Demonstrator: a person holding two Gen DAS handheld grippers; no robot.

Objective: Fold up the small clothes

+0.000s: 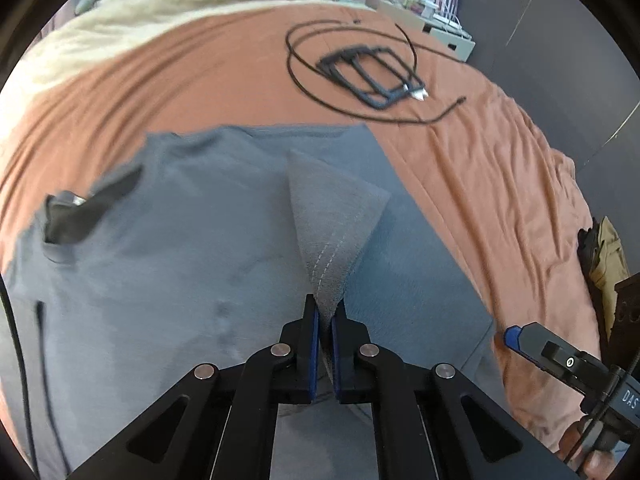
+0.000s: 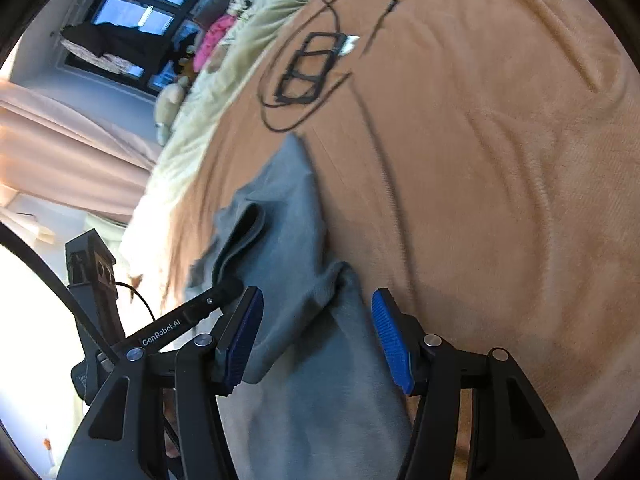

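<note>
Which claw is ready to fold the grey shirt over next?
The left claw. It is already shut on a corner of the grey shirt. The right claw is open, with cloth between its fingers but not pinched.

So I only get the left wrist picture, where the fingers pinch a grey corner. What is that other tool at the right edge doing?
Observer: The right gripper has its fingers apart; the shirt lies between them, not squeezed.
Operator: Is the shirt flat there?
Observer: No, a fold bunches up just ahead of them.
Operator: Anything else I miss?
Observer: A window beyond the bed.
</note>
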